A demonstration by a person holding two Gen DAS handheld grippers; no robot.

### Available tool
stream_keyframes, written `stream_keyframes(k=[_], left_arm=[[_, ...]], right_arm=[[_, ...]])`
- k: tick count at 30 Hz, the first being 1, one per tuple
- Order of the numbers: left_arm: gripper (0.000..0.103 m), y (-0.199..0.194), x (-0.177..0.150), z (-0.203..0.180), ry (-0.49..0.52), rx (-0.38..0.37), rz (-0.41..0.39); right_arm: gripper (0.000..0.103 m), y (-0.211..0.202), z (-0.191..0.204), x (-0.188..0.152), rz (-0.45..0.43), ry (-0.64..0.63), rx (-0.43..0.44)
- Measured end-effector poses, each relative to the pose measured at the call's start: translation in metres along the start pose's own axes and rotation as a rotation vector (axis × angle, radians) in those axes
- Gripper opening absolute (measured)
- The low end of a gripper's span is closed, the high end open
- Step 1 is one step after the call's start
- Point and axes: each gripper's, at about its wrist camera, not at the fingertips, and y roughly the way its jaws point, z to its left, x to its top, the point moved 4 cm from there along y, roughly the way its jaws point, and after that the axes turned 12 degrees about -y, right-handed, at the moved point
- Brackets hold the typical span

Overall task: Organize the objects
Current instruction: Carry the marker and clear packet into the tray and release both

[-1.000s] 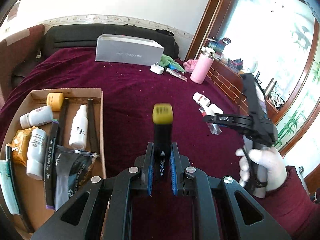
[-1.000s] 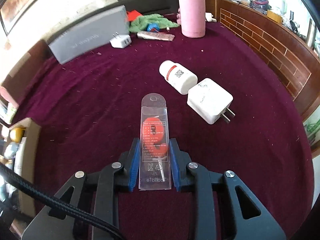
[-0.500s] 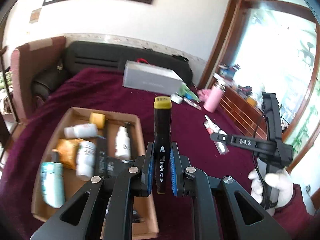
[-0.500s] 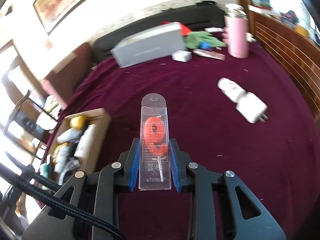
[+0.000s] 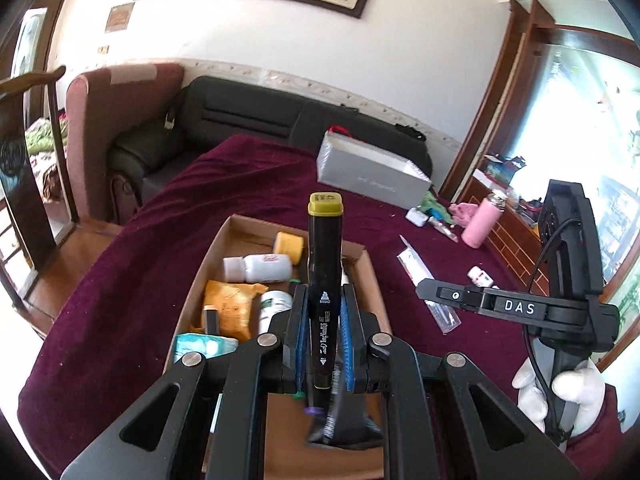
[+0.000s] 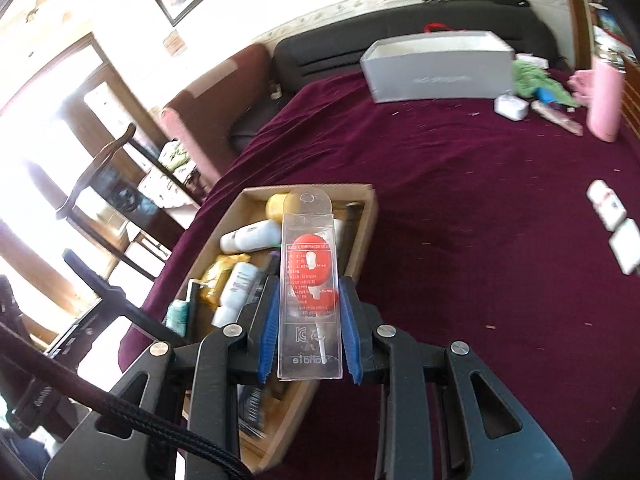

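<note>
My left gripper [image 5: 323, 312] is shut on a black marker with a yellow cap [image 5: 325, 264] and holds it upright above the cardboard box [image 5: 216, 248]. My right gripper [image 6: 308, 320] is shut on a clear plastic packet with a red item inside [image 6: 310, 280], held over the same box [image 6: 366, 216]. The box holds white bottles [image 5: 260, 268], a yellow cap, an orange packet [image 5: 228, 304] and dark pens. The right gripper and the gloved hand also show at the right of the left wrist view [image 5: 496, 304].
The maroon cloth [image 6: 480, 200] carries a grey box [image 6: 440, 68], a pink bottle [image 6: 606, 96], a green cloth, a white charger and a small white bottle [image 6: 604, 204]. A black sofa [image 5: 248, 120] and an armchair stand behind.
Both grippers have risen and moved left from the open cloth to above the cardboard box, each still holding its object. The charger and small bottle now lie far right.
</note>
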Motion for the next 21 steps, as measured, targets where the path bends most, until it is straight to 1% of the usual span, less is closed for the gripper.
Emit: stream_keyframes(k=[4,9,15,18,21], left_arm=[[0.012,0.022,0.008,0.014,-0.010,0.024,0.028],[0.013,0.046,0.016,0.024,-0.024,0.032,0.067],[0.013,0.082,0.023,0.024,-0.019,0.068,0.118],[0.013,0.098,0.023,0.021,-0.004,0.093,0.136],[0.013,0.109,0.024,0.021,-0.003,0.104,0.151]], right_arm=[[0.026,0.028,0.012,0.006,0.040,-0.006,0.021],[0.026,0.064,0.020,0.014,0.088,0.004,0.028],[0.026,0.102,0.025,0.021,0.137,-0.020,-0.021],[0.026,0.113,0.022,0.025,0.146,-0.029,-0.057],[0.026,0.120,0.015,0.030,0.152,-0.019,-0.075]])
